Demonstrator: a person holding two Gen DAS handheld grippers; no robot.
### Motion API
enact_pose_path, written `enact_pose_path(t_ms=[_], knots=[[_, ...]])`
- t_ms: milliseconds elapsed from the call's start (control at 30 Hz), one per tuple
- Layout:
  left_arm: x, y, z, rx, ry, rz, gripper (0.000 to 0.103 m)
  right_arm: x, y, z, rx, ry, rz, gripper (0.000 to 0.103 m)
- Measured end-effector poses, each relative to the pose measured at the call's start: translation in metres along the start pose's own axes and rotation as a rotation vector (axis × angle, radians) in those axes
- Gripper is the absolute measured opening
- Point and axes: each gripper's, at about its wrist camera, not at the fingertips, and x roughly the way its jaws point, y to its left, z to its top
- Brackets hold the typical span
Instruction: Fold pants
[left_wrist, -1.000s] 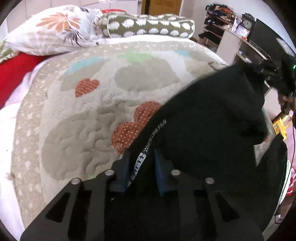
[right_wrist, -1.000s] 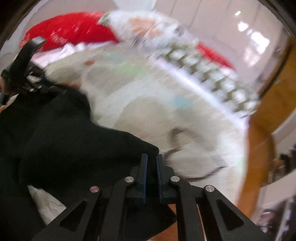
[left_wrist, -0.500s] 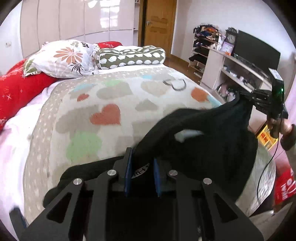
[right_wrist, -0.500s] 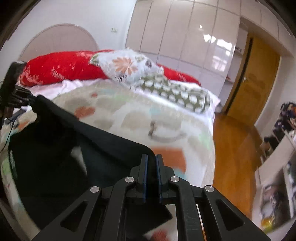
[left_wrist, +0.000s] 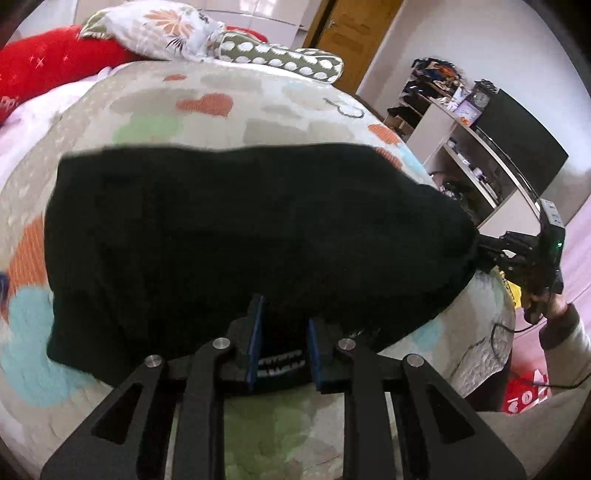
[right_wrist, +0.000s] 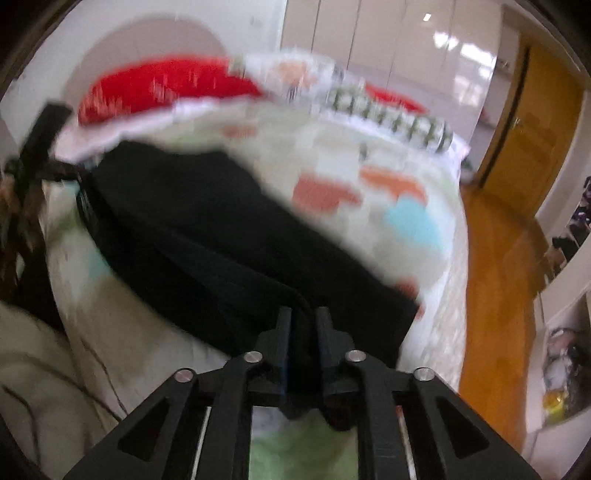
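The black pants (left_wrist: 240, 229) lie stretched across the heart-patterned blanket (left_wrist: 192, 110), one end toward each gripper. My left gripper (left_wrist: 284, 332) has the waistband with its white lettering between its blue pads; its jaws are starting to open. At the right edge of the left wrist view, my right gripper (left_wrist: 484, 251) still pinches a bunched corner of the cloth. In the blurred right wrist view, the right gripper (right_wrist: 303, 325) has black pants (right_wrist: 207, 229) between its fingers, and its jaws are opening. The left gripper (right_wrist: 70, 173) shows at the far left there.
Red, floral and spotted pillows (left_wrist: 177, 26) lie at the head of the bed. A white shelf unit (left_wrist: 454, 147) with a dark screen stands to the right, a wooden door (right_wrist: 532, 122) beyond. A person's hand (left_wrist: 550, 302) holds the right gripper over the bed edge.
Both grippers swept sideways over the bed with the pants. The cloth, bunched and lifted before, now lies spread flat on the blanket. The right jaws stand a little wider.
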Motion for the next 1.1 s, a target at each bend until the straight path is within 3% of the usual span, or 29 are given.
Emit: enact_pose_path(t_ms=[67,100,133,167,233,300,400,467,533,700,800,833,867,900,933,1000,1100], knots=[[-0.011,0.0,-0.002,-0.017,-0.009,-0.023,0.032,-0.008,0.003,-0.001,0.036,-0.01,0.017,0.026],[-0.016,0.001,-0.002,-0.027,-0.009,-0.026,0.049,-0.016,0.003,0.002,0.056,-0.027,0.043,0.03],[-0.025,0.002,-0.002,-0.039,-0.013,-0.013,0.066,-0.027,0.005,0.006,0.071,-0.055,0.084,0.04],[-0.033,0.003,-0.003,-0.047,-0.027,0.0,0.071,-0.034,0.008,0.01,0.072,-0.076,0.109,0.054],[-0.052,0.008,-0.003,-0.051,-0.074,0.02,0.074,-0.048,0.024,0.021,0.011,-0.109,0.13,0.069],[-0.063,0.017,-0.003,-0.07,-0.108,0.059,0.083,-0.052,0.043,0.033,-0.069,-0.125,0.139,0.069],[-0.066,0.038,0.0,-0.125,-0.142,0.142,0.084,-0.05,0.066,0.051,-0.104,-0.186,0.204,0.069],[-0.06,0.055,0.004,-0.197,-0.153,0.158,0.084,-0.032,0.086,0.067,-0.081,-0.223,0.329,0.069],[-0.055,0.068,0.007,-0.266,-0.171,0.165,0.084,-0.014,0.11,0.078,-0.103,-0.217,0.373,0.068],[-0.042,0.081,0.016,-0.324,-0.198,0.177,0.084,0.026,0.171,0.096,-0.221,-0.217,0.397,0.069],[-0.031,0.079,0.024,-0.306,-0.192,0.154,0.084,0.044,0.197,0.1,-0.307,-0.202,0.313,0.066],[-0.028,0.077,0.026,-0.291,-0.192,0.144,0.084,0.051,0.201,0.103,-0.325,-0.199,0.265,0.066],[-0.026,0.075,0.028,-0.273,-0.202,0.132,0.083,0.055,0.201,0.105,-0.329,-0.197,0.25,0.051],[-0.025,0.074,0.031,-0.262,-0.211,0.124,0.074,0.06,0.2,0.108,-0.316,-0.193,0.238,0.037],[-0.024,0.072,0.033,-0.248,-0.213,0.118,0.048,0.063,0.199,0.109,-0.296,-0.185,0.223,0.014],[-0.024,0.069,0.038,-0.23,-0.192,0.122,0.015,0.063,0.188,0.114,-0.229,-0.182,0.266,0.014],[-0.035,0.068,0.038,-0.223,-0.207,0.119,0.014,0.047,0.172,0.119,-0.138,-0.2,0.351,0.012]])
